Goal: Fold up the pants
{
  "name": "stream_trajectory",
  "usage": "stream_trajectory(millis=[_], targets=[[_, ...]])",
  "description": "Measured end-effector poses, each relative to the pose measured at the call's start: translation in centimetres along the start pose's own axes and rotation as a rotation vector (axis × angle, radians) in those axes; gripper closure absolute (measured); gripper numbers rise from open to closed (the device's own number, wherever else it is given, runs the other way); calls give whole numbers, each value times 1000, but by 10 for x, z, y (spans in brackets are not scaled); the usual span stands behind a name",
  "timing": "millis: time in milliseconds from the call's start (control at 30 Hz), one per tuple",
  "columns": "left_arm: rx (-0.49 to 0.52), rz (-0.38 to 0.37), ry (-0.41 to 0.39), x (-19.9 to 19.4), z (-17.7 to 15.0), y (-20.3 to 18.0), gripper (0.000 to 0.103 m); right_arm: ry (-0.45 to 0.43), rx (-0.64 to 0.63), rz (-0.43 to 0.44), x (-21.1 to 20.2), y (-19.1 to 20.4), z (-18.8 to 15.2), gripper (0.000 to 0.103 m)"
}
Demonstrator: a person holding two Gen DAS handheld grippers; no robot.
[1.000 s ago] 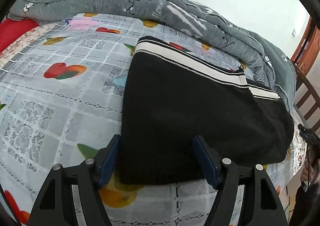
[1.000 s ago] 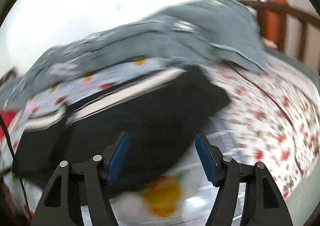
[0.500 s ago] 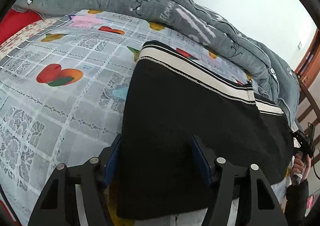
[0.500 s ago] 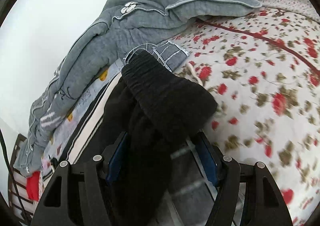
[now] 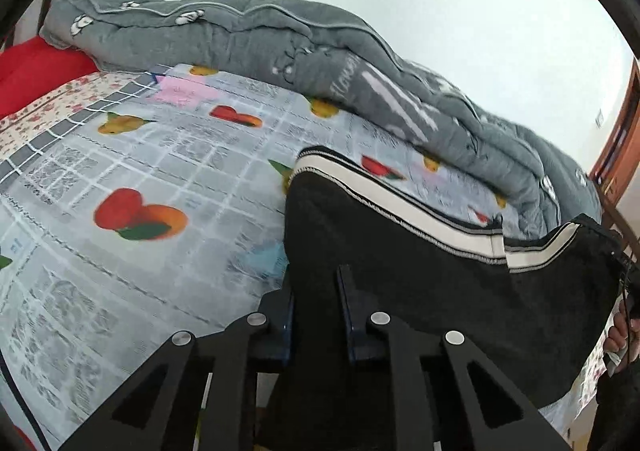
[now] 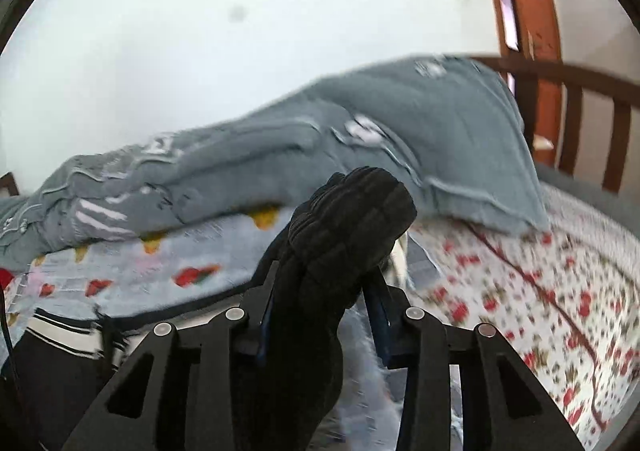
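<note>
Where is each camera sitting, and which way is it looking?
Left wrist: sits on the left hand-held gripper, looking down across the bed's fruit-print sheet at the black pants it has just closed on; a hand shows at the right edge.
Right wrist: sits on the right hand-held gripper, facing the grey quilt, its jaws just closed on the pants' bunched end.
Shared: pants, quilt, sheet.

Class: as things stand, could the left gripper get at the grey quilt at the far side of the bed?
Probably not yet: the left gripper has just closed on the black pants, which also lie between it and the grey quilt.
</note>
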State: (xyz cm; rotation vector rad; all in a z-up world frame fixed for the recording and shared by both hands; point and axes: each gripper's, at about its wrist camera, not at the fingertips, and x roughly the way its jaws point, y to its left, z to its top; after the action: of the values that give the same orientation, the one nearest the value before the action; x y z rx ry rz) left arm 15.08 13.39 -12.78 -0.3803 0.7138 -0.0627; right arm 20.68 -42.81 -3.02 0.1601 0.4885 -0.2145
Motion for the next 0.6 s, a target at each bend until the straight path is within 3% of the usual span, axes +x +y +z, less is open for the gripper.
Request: stream_trajectory(millis=[167, 400, 600], targets=[[-50, 26, -32, -12, 8, 41, 86, -29, -53, 76, -12, 55, 20, 65], [-123, 131, -72, -39, 28, 110, 86, 8, -34, 218, -11, 107, 7, 65], [-158, 134, -10, -38, 19, 136, 84, 160, 15, 148, 20, 80, -44, 65]])
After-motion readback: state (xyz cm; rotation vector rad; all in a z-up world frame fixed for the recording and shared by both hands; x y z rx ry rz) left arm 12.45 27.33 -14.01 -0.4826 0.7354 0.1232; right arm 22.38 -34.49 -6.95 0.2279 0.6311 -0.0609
